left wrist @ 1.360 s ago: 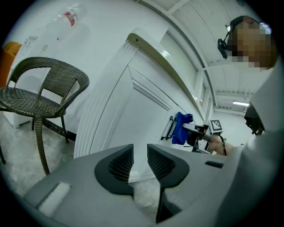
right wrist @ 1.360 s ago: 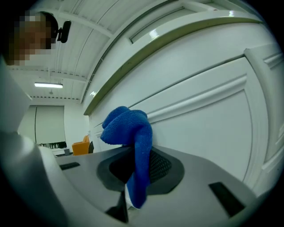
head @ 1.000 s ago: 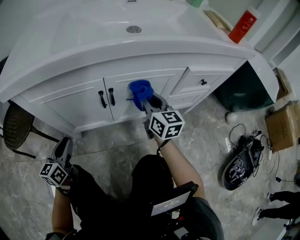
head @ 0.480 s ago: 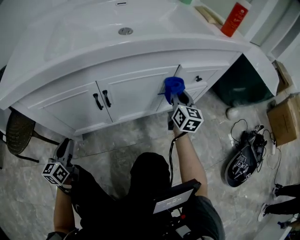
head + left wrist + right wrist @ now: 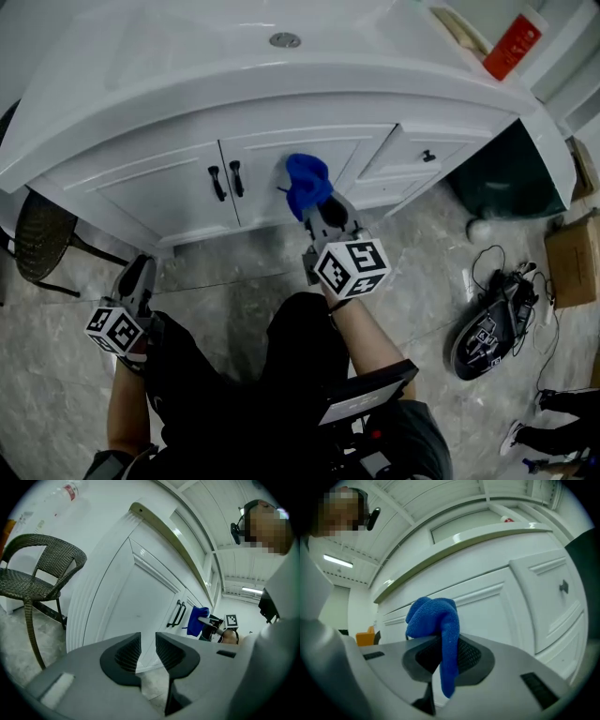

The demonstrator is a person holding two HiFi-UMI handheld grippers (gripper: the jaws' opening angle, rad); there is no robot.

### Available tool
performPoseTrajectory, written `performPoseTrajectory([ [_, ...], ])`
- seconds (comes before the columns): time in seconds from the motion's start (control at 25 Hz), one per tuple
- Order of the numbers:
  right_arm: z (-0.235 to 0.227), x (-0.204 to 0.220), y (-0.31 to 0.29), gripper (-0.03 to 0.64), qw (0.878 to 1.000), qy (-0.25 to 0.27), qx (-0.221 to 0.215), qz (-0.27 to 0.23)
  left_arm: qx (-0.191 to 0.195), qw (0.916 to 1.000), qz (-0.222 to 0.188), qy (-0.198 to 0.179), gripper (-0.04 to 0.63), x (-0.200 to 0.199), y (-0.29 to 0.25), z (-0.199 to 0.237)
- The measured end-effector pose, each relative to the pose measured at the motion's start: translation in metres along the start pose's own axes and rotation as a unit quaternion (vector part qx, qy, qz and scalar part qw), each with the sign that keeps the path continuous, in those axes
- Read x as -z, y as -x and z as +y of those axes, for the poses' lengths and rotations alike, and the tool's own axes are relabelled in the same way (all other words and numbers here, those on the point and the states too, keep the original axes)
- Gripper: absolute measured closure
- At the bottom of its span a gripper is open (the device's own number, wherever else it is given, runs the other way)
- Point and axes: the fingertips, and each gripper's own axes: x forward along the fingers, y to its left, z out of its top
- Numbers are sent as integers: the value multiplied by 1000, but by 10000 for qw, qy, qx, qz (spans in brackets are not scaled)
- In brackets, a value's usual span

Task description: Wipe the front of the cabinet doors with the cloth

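At the right door (image 5: pixel 267 155) — cloth (image 5: pixel 307 181) in right gripper (image 5: pixel 315 204), back leftward.

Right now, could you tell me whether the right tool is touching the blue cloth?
Touching. The right gripper view shows the right tool clamped on the cloth, which hangs between its jaws.

A wicker chair (image 5: pixel 36 246) was seen on the marble floor (image 5: pixel 234 291). A red bottle (image 5: pixel 511 45) was set on the white countertop (image 5: pixel 187 84). A cardboard box (image 5: pixel 574 258) was placed near a black device (image 5: pixel 480 333) trailing cables.
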Motion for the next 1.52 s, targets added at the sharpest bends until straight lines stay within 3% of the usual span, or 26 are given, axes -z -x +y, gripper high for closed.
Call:
performPoseTrajectory([
  [0.12, 40, 26, -19, 565, 9982, -214, -491, 250, -37, 10000, -12, 19, 497, 0, 6, 3],
  [0.32, 60, 69, -49, 565, 9943, -385, -755, 647, -171, 9998, -45, 100, 497, 3, 18, 12],
  [0.6, 60, 87, -62, 565, 9943, -112, -741, 755, -259, 9996, -60, 103, 497, 6, 28, 20],
  [0.8, 31, 77, -56, 565, 9969, 133, -381, 675, -86, 10000, 5, 19, 497, 7, 16, 6],
  [1.04, -39, 71, -28, 565, 9974, 205, 313, 609, 83, 9999, 121, -36, 497, 16, 2, -4],
  [1.28, -122, 68, 5, 565, 9921, 458, 1083, 443, 127, 9994, 198, -260, 497, 20, -6, -11],
  [1.52, -173, 71, 30, 565, 9852, 345, 1627, 402, 134, 9989, 312, -338, 497, 25, -20, -14],
])
